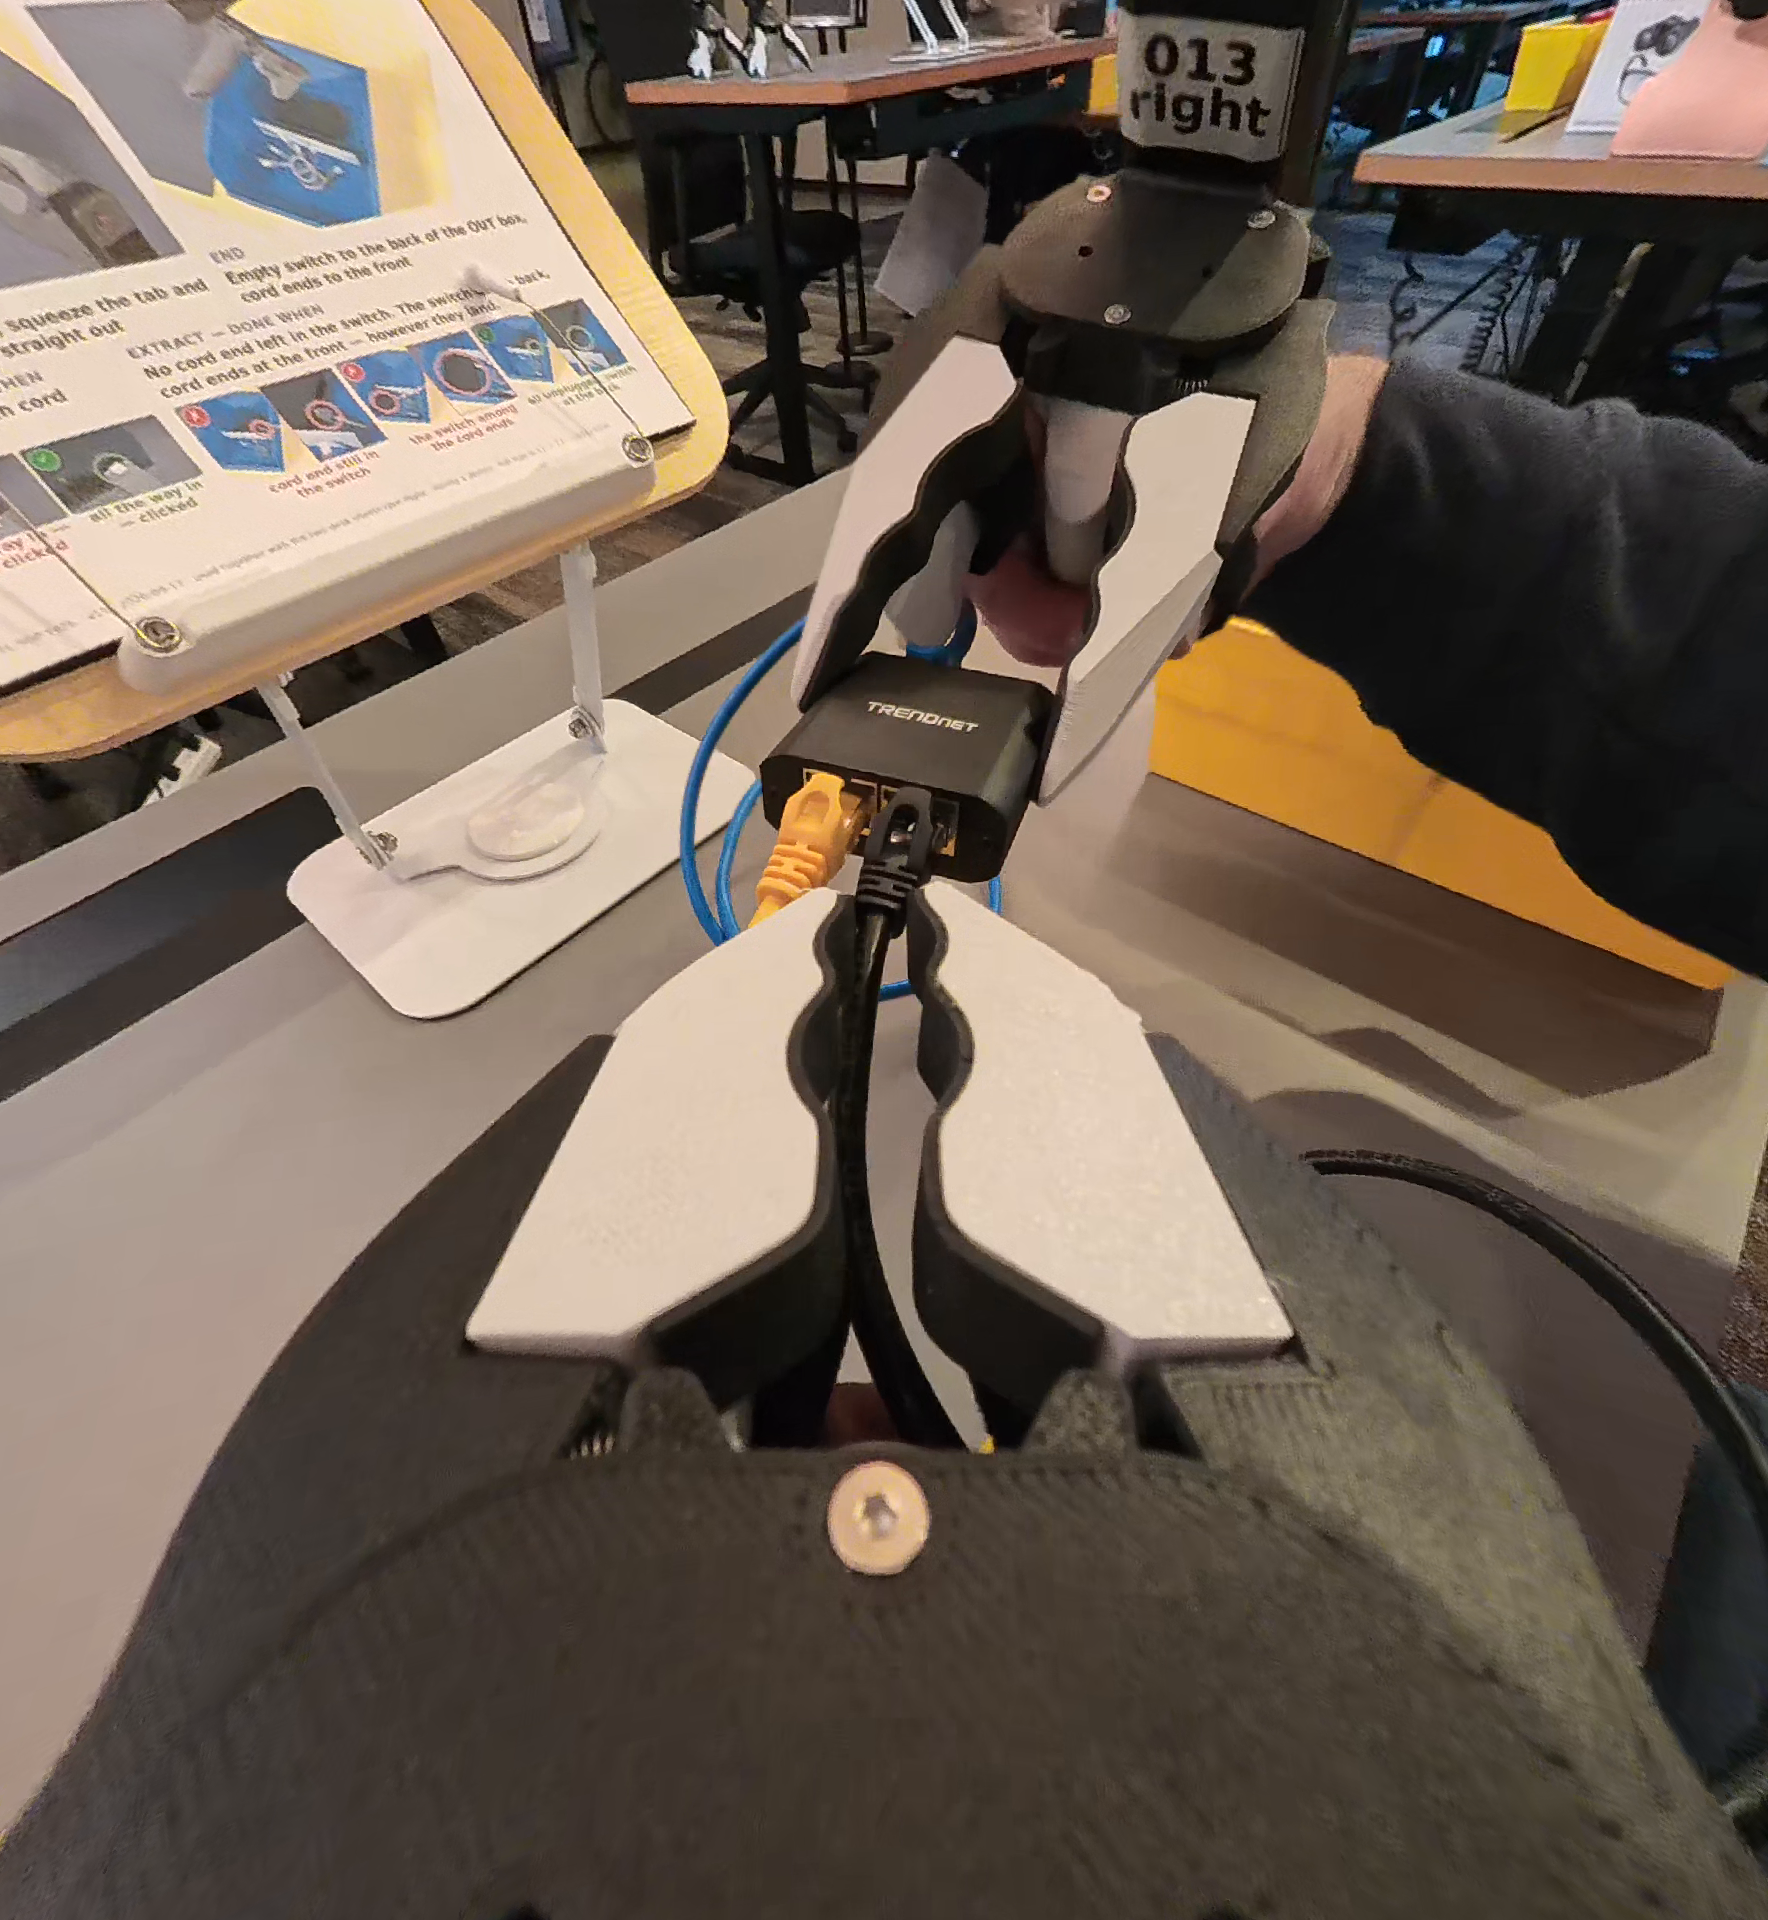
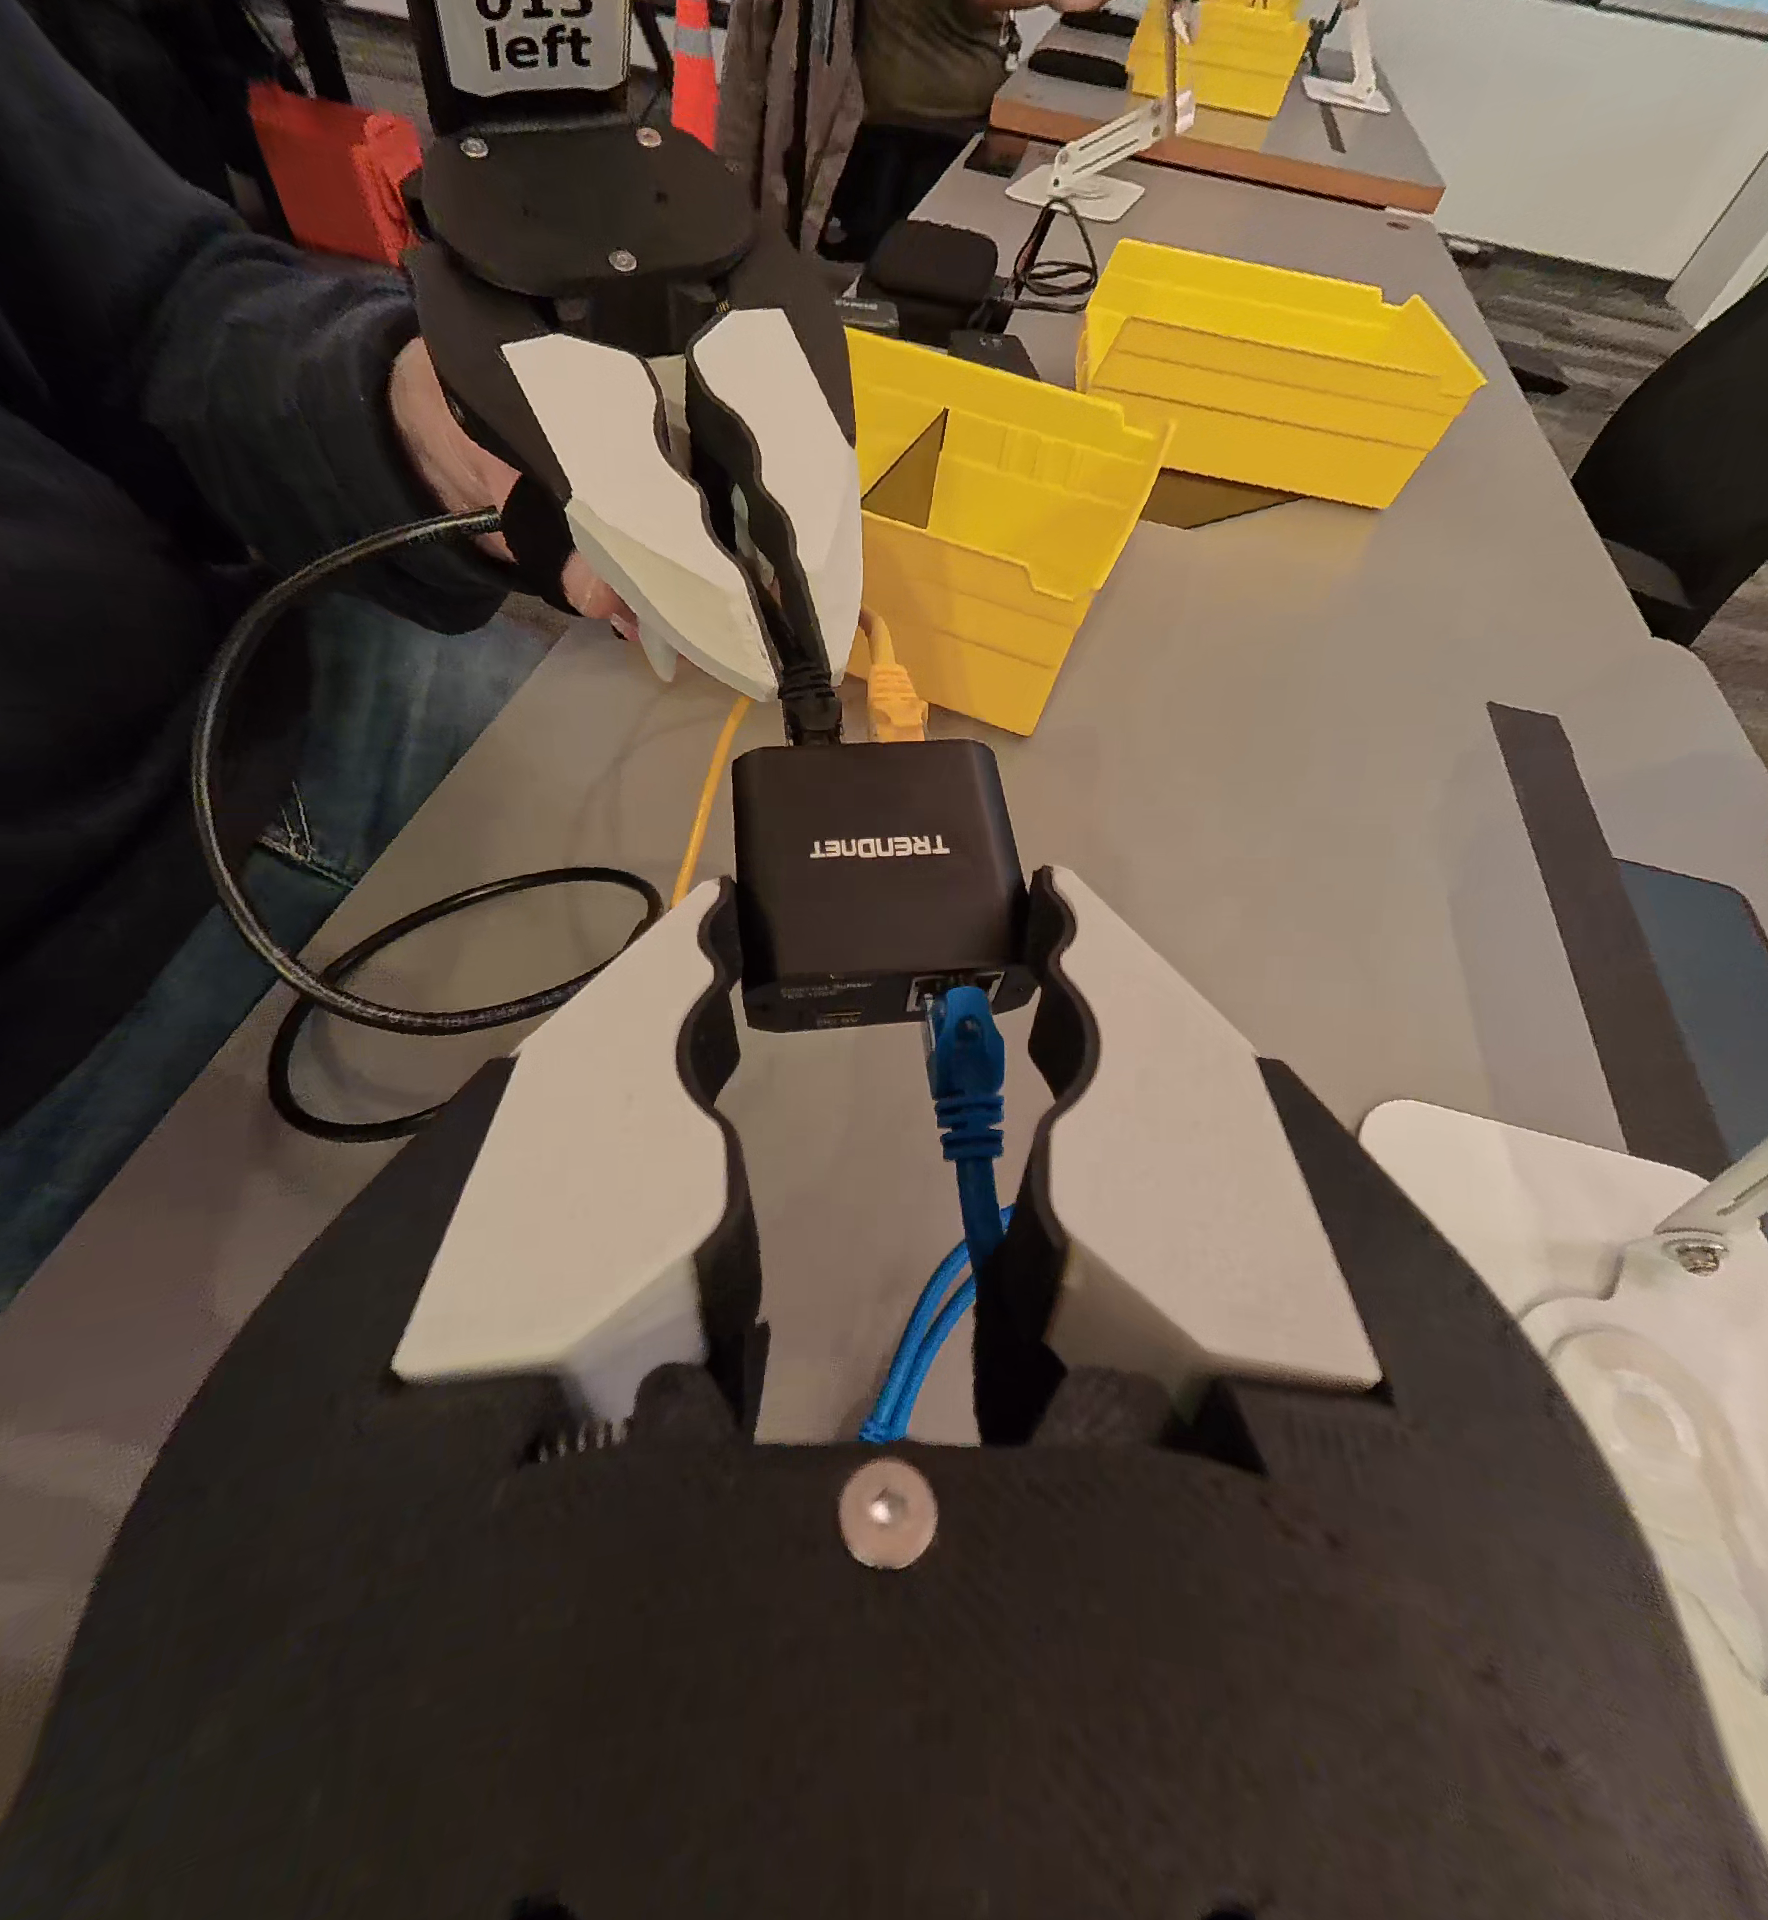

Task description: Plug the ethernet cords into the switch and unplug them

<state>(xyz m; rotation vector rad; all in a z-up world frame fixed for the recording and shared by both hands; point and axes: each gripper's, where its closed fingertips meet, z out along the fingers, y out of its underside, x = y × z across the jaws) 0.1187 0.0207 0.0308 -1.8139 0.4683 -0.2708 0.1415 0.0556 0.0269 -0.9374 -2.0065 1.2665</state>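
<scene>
My left gripper [image 1: 875, 904] is clamped on the black cord [image 1: 864, 1039], which runs up the narrow slot between my two fingers. Just past the tips its plug [image 1: 895, 831] sits in a port of the switch [image 1: 911, 758]; I cannot tell whether it is fully seated. Beside it, to the left of my tips, the yellow cord [image 1: 802, 842] is plugged into the neighbouring port.

My right gripper [image 2: 880, 914] is clamped on the switch from the opposite end, one fingertip pressing each side of the black box. The jaws stand wide, held apart by the box between them. The blue cord [image 2: 968, 1091] is plugged into the end of the switch facing me, and trails back through the gap between my fingers, nearer the right one. Beyond the switch, straight ahead of the tips, the left gripper [image 2: 807, 675] meets it.

The slack of the black cord loops on the grey table [image 2: 1275, 831] left of my right jaws. Two yellow bins [image 2: 1015, 540] stand ahead and to the right. A white stand [image 1: 423, 914] with an instruction card lies left of my left jaws.
</scene>
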